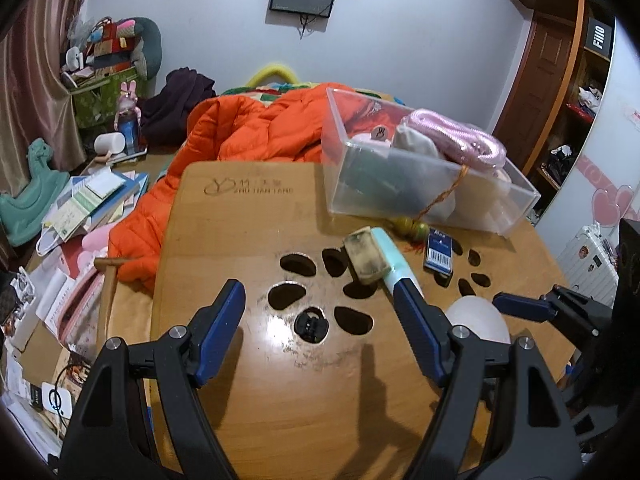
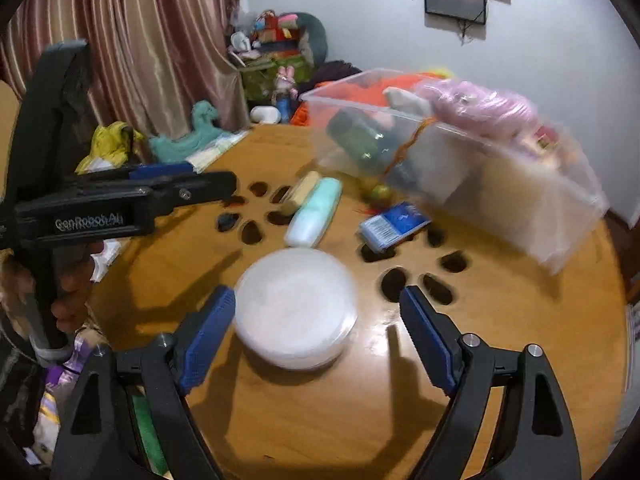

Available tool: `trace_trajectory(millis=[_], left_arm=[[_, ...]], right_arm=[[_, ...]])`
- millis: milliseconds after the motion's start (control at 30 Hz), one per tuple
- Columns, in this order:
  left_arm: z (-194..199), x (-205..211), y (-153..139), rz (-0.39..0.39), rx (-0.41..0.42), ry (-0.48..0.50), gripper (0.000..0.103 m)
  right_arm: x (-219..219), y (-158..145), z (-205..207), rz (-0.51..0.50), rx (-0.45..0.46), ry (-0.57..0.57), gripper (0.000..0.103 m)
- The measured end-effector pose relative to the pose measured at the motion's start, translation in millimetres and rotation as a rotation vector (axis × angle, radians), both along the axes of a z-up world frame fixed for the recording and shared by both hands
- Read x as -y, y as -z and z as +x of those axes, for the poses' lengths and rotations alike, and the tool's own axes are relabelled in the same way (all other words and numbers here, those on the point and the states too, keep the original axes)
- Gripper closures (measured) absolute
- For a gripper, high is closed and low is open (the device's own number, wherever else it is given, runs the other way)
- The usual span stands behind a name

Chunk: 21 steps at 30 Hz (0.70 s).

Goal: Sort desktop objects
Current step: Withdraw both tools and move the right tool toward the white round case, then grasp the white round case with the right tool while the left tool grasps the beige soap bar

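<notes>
Currently both grippers sit over the wooden table [image 1: 248, 208], landmark = clear plastic bin [image 1: 420, 184] at the table's far side. Left gripper [image 1: 320, 300]: jaws wide apart, nothing between them, hovering above the flower-shaped cut-out holes [image 1: 296, 264] w/ bare tabletop below. Right gripper [image 2: 318, 300]: jaws also spread wide, round white lid-like container [image 2: 296, 308] lying between the fingers; left blue pad looks just beside its rim, contact can't be confirmed (motion blur), right pad apart from it. Bin holds a pink coiled cord [image 1: 460, 136], a dark green bottle [image 2: 360, 136] and pale cloth items. Just in front of bin: mint-green case [image 2: 314, 212] w/ a tan worn block [image 1: 366, 256] touching its side, a small blue box w/ barcode [image 1: 439, 250], and a green-yellow bead charm [image 1: 412, 229] whose orange string runs up over the bin's wall. White container is nearer than those, well apart from bin.
</notes>
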<state>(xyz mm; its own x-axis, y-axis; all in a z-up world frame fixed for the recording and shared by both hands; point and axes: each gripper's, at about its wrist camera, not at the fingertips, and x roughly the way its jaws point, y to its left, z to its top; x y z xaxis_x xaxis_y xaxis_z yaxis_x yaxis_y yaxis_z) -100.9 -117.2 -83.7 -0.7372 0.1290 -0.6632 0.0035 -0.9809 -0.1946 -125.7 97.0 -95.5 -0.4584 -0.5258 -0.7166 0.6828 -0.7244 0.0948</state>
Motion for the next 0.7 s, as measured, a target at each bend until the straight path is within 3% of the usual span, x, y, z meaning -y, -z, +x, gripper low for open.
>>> trace_trajectory(millis=[200, 233, 300, 467, 700], left_arm=[[-9, -4, 8, 0.000, 0.010, 0.001, 0.027], [-11, -6, 9, -0.006, 0.012, 0.006, 0.027], [-16, -12, 10, -0.024, 0.018, 0.021, 0.027], [-28, -25, 14, -0.084, 0.040, 0.071, 0.028], [-44, -34, 19, -0.125, 0.076, 0.112, 0.041]], right_arm=[[11, 9, 7, 0.048, -0.067, 0.018, 0.024], [12, 10, 6, 0.042, -0.058, 0.020, 0.033], [11, 12, 5, 0.024, -0.034, 0.008, 0.040], [-1, 10, -1, 0.001, -0.031, 0.034, 0.040], [-32, -3, -19, -0.079, 0.000, 0.112, 0.040]])
